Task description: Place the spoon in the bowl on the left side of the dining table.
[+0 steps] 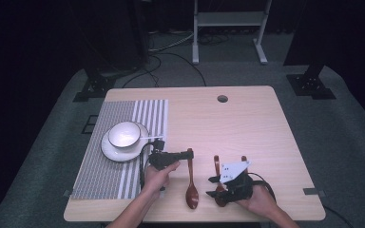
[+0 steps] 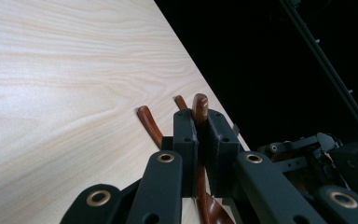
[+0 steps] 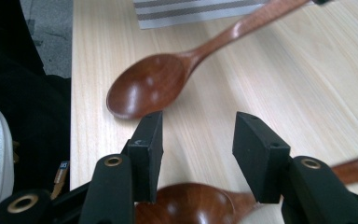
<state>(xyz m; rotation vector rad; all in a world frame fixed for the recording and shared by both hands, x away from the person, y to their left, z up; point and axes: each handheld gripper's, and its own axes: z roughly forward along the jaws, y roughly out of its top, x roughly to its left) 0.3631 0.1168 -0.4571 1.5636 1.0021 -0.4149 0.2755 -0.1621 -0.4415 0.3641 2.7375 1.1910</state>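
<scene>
My left gripper is clamped tight on the handle of a wooden spoon, its jaws pinched near the handle's far tip; the bowl of that spoon lies toward the near edge of the table. My right gripper hangs with its jaws spread wide and gripping nothing, poised over a second spoon lying just to the right. A white bowl sits on a plate on the striped mat, far left.
</scene>
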